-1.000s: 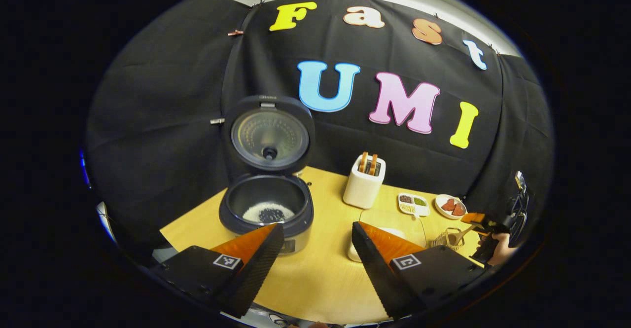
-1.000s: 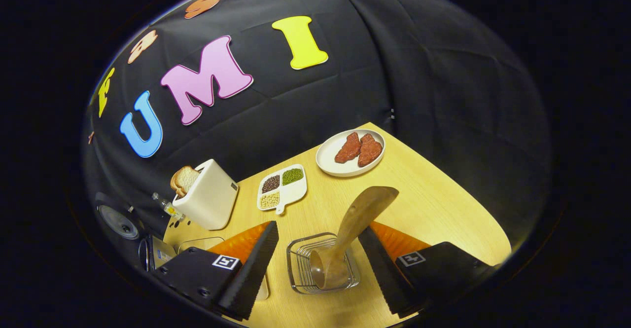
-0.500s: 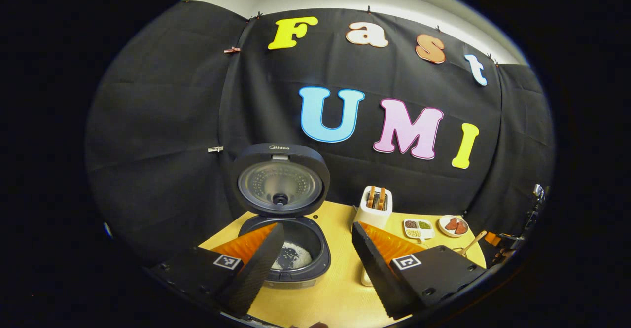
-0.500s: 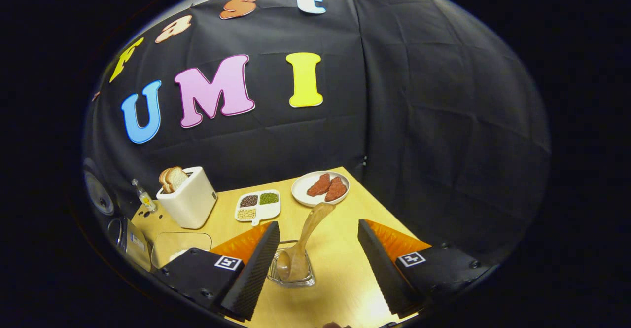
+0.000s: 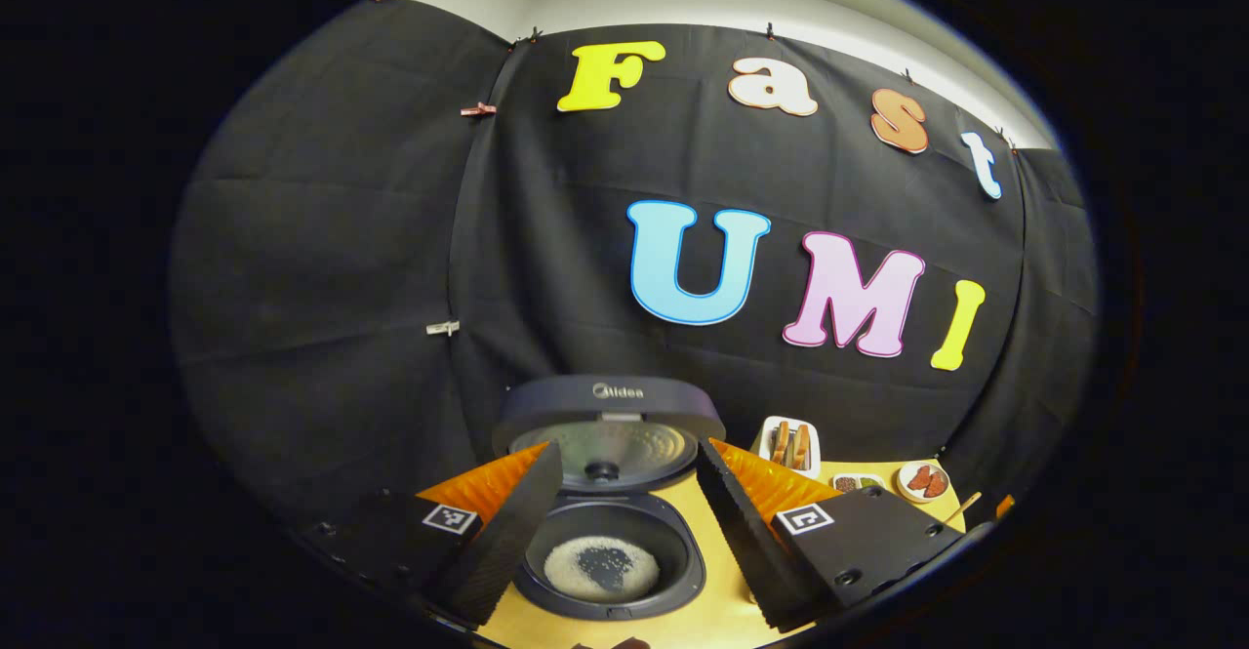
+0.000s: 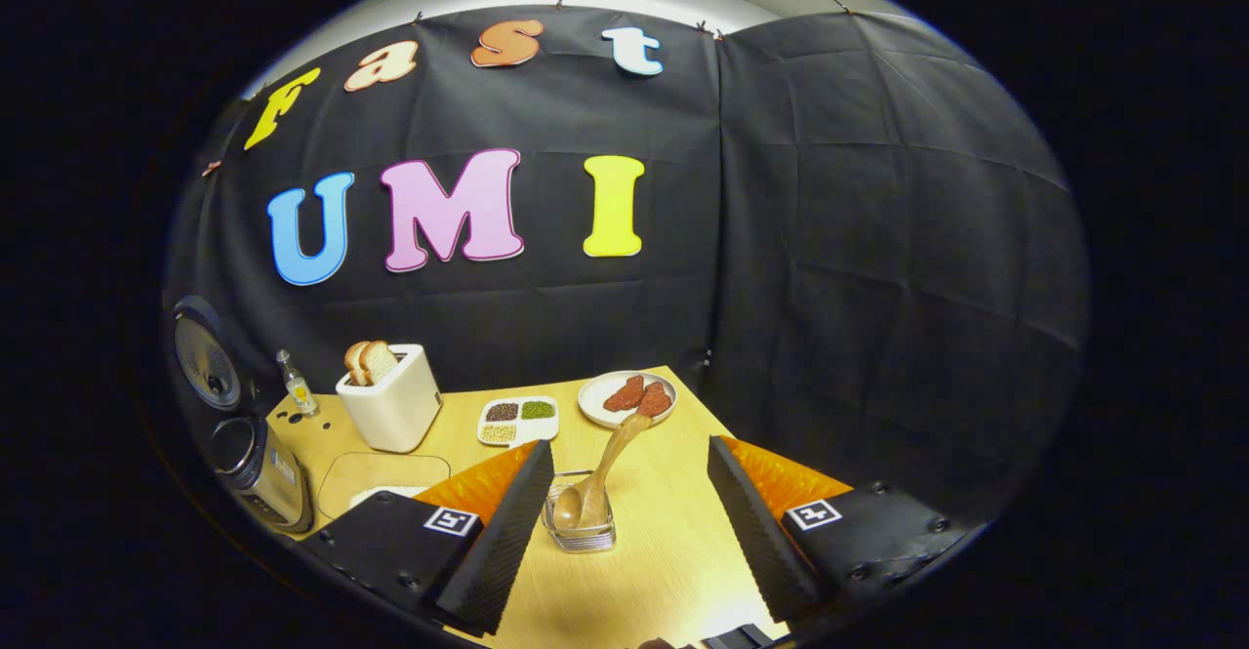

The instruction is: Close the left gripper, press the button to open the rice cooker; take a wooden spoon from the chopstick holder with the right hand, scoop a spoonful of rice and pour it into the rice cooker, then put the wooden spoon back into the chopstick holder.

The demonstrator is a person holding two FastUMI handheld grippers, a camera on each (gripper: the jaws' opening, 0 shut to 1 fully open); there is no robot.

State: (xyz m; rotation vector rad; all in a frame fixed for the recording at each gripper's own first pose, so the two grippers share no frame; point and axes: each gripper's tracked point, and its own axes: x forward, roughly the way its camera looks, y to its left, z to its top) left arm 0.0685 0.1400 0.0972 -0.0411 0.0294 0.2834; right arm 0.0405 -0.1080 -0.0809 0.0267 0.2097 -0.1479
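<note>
The rice cooker (image 5: 610, 532) stands with its lid (image 5: 610, 434) up, and rice (image 5: 600, 568) lies in its pot. My left gripper (image 5: 624, 522) hangs open above and in front of it, holding nothing. In the right gripper view the wooden spoon (image 6: 597, 473) leans in the clear chopstick holder (image 6: 580, 517), bowl down and handle pointing away. My right gripper (image 6: 624, 507) is open, pulled back from the holder, with nothing between its fingers. The cooker (image 6: 256, 473) shows at the left edge of that view.
On the wooden table (image 6: 664, 532) stand a white toaster (image 6: 390, 405) with bread, a divided dish of beans (image 6: 517, 420), a plate of red meat (image 6: 624, 397), a small bottle (image 6: 296, 393) and a clear lidded box (image 6: 376, 473).
Both grippers have drawn back and tilted upward, so the table objects sit lower and smaller in view. The spoon stays in the holder. Both grippers remain open.
</note>
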